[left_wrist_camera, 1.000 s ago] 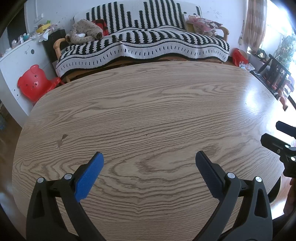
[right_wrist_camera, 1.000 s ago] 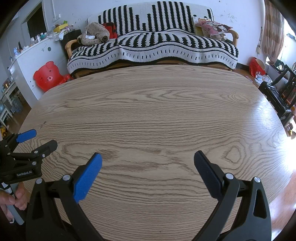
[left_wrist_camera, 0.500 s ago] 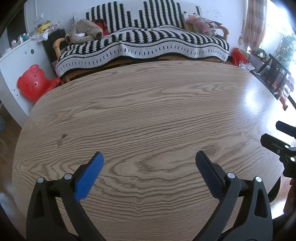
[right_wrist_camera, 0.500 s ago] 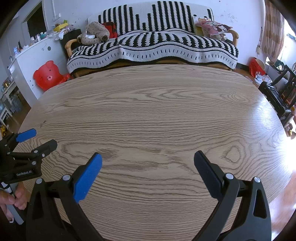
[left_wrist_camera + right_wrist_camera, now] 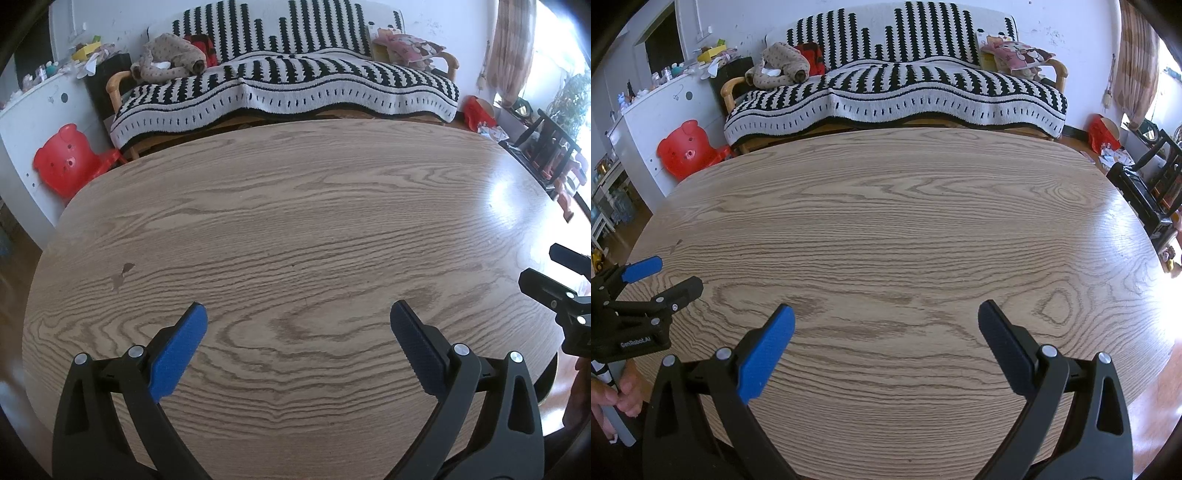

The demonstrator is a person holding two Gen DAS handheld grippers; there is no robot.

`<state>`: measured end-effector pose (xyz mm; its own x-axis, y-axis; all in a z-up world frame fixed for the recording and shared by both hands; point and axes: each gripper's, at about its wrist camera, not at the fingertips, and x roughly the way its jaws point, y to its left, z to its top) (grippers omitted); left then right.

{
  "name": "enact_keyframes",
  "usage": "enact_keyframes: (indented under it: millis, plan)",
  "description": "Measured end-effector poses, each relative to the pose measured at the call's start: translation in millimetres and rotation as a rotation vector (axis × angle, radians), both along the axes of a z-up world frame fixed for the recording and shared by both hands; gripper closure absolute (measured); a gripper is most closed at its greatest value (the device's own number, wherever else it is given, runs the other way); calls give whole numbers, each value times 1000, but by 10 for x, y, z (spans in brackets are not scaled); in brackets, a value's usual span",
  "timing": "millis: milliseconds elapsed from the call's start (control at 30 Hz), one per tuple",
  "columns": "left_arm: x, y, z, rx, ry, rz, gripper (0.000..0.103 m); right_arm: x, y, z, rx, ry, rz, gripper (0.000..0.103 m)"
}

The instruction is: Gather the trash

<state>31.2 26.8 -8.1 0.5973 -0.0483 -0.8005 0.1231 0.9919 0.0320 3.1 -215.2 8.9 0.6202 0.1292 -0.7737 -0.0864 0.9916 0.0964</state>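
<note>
Across the lower frame of each wrist view: oval wood-grain table, no trash visible on it or elsewhere. Left gripper, black with blue pads, fingers wide apart, holding nothing, low over the near tabletop. Right gripper, same build, fingers likewise spread and unloaded; its tips also show at the left view's right edge. Upper centre: sofa under black-and-white striped knitted blanket. Upper left: red bear-shaped plastic chair beside white cabinet.
</note>
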Motion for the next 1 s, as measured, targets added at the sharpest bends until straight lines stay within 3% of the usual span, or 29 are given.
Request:
enact_keyframes:
  millis: [567, 1000]
  plan:
    - [38, 86, 9, -36, 14, 21, 7, -31, -29, -20, -1, 0, 2, 7]
    - [10, 89, 66, -8, -34, 23, 7, -23, -22, -19, -4, 0, 2, 7]
